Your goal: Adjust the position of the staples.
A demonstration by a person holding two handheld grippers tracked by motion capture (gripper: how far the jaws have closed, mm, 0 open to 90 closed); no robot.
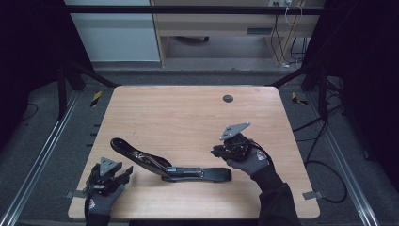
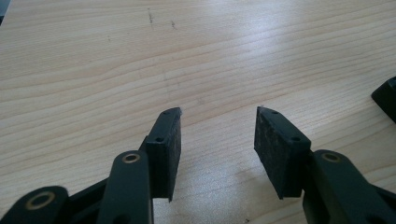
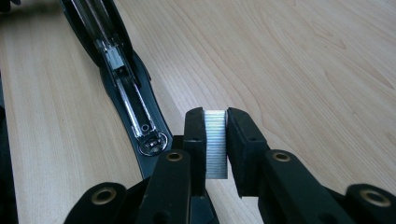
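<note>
Shiny ribbed block of staples (image 3: 215,142) pinched flat in right gripper (image 3: 215,140). Long black stapler (image 1: 164,165) flipped open on pale wood table (image 1: 188,117). Left gripper (image 2: 217,140) wide, nothing inside.

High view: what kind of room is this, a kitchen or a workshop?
Probably a lab or recording workspace, not a kitchen. A bare wooden table stands inside a dark metal frame, loose cables lie on the grey floor, and a desk stands behind.
</note>
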